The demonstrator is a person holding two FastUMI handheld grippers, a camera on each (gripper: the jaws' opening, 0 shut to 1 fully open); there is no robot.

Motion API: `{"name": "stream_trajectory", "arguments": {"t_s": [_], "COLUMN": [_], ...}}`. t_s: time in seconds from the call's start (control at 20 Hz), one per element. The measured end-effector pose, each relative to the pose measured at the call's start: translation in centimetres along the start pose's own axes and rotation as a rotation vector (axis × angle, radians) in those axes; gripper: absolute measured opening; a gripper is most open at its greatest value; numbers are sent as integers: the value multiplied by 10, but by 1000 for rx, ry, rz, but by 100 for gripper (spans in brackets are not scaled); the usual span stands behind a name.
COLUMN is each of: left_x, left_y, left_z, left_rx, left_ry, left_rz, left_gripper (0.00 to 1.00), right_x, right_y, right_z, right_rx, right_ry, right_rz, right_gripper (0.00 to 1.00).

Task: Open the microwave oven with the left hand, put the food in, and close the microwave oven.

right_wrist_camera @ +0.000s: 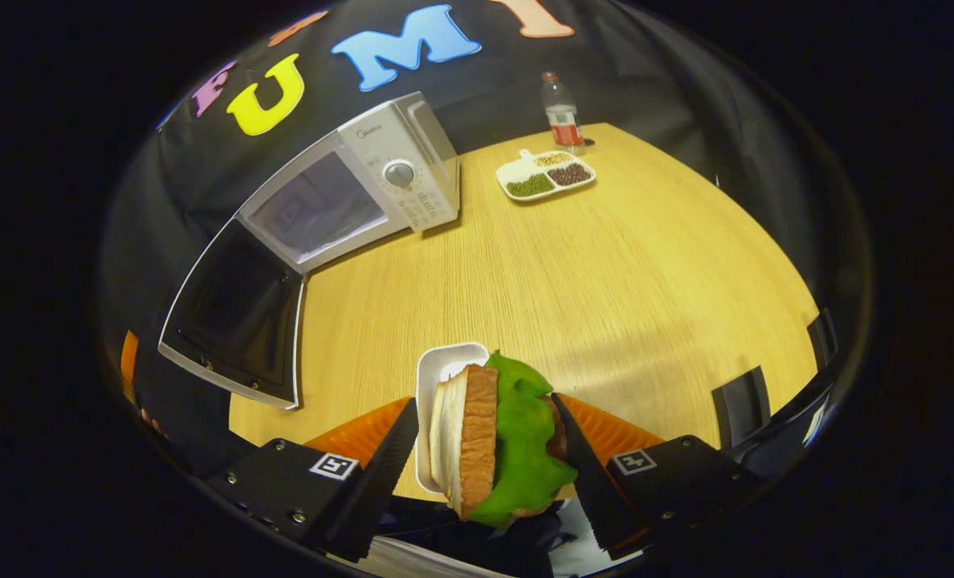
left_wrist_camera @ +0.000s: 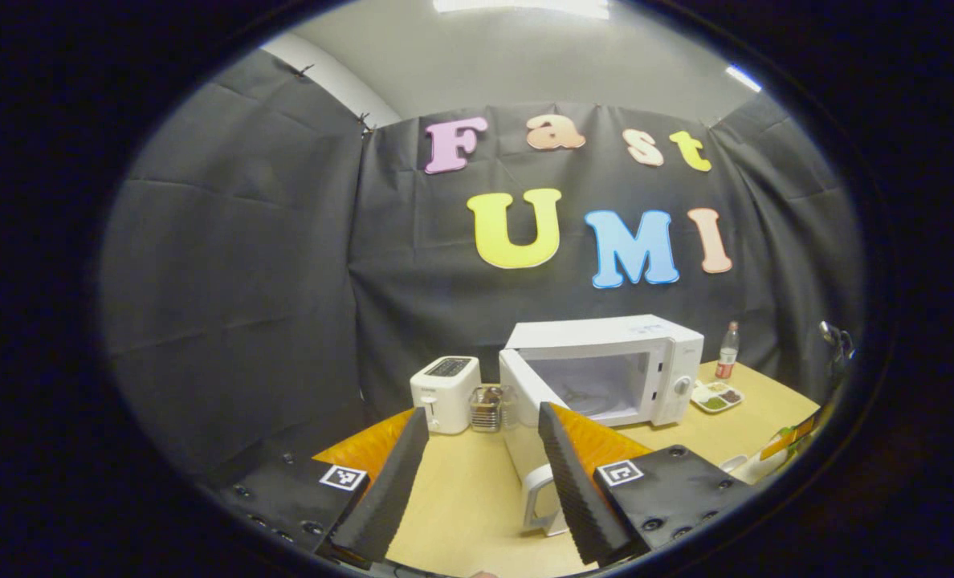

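Pale wood grain covers the bench (right_wrist_camera: pixel 605 273), and against it the sandwich (right_wrist_camera: pixel 497 437) stands out at the lower centre of the right gripper view, set on edge over a small white tray (right_wrist_camera: pixel 438 377). From left to right it shows a pale bread face, a toasted brown crust, a ruffled sheet of bright green lettuce and a darker filling tucked behind. The right gripper (right_wrist_camera: pixel 483 449) has its fingers spread to either side of this stack; the right one looks to touch the filling side, the left one stands just clear of the bread, so I cannot tell that it is truly gripped. I judge the sandwich light and soft, with loose layers that could slide apart or squash, so a gentle squeeze across both outer faces, low and near the middle, seems the safest hold. At the upper left of that view sits the microwave (right_wrist_camera: pixel 348 201), its door (right_wrist_camera: pixel 236 313) swung wide toward the left edge and the cavity exposed. In the left gripper view the same microwave (left_wrist_camera: pixel 605 369) sits right of centre with the door (left_wrist_camera: pixel 525 417) open toward the camera, its handle low between the fingers. The left gripper (left_wrist_camera: pixel 477 482) is released, fingers parted and holding nothing.
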State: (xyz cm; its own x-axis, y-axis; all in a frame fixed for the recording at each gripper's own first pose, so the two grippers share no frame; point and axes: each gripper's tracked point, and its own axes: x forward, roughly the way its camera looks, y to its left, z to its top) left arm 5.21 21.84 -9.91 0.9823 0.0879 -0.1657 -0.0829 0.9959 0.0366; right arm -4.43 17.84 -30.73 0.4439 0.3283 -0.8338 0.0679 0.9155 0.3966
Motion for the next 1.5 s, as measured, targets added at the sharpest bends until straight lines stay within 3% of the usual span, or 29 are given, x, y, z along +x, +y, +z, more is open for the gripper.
{"name": "stream_trajectory", "arguments": {"t_s": [0.05, 0.25, 0.35, 0.4, 0.45, 0.5, 0.6, 0.7, 0.85, 0.9, 0.95, 1.0, 1.25, 1.4, 1.5], "left_x": [-1, 1, 2, 5, 6, 8, 12, 12, 16, 18, 18, 20, 29, 31, 33], "left_y": [1, 8, 14, 16, 18, 21, 26, 25, 20, 20, 21, 23, 50, 71, 84], "left_z": [0, -4, -4, -3, -2, -2, -4, 0, -3, -4, -6, -6, -8, -11, -20], "left_rx": [3, -14, -33, -42, -48, -43, -3, 20, 15, 9, 3, 0, -3, -19, -21], "left_ry": [1, 1, 2, -2, -5, -5, -12, -30, -29, -26, -24, -23, -21, -12, 8], "left_rz": [2, 14, 27, 31, 34, 39, 57, 56, 44, 40, 37, 36, 60, 86, 100], "left_gripper": [93, 89, 89, 85, 93, 89, 92, 85, 92, 85, 94, 89, 94, 85, 89], "right_x": [2, -3, -8, -12, -15, -19, -26, -29, -25, -21, -17, -12, 16, 38, 58], "right_y": [0, 13, 17, 23, 26, 29, 45, 65, 99, 112, 125, 140, 203, 230, 243], "right_z": [-2, -6, -1, 2, 8, 13, 28, 45, 71, 79, 87, 93, 124, 145, 156], "right_rx": [15, 105, 83, 61, 51, 44, 54, 72, 99, 109, 124, 135, 161, 174, 191], "right_ry": [17, 45, 22, 9, -10, -25, -63, -106, -180, -204, -225, -238, -303, -343, -361], "right_rz": [-2, 68, 78, 83, 83, 85, 109, 141, 183, 202, 221, 245, 327, 354, 358], "right_gripper": [98, 53, 31, 31, 31, 31, 31, 31, 31, 31, 31, 31, 31, 31, 31]}}
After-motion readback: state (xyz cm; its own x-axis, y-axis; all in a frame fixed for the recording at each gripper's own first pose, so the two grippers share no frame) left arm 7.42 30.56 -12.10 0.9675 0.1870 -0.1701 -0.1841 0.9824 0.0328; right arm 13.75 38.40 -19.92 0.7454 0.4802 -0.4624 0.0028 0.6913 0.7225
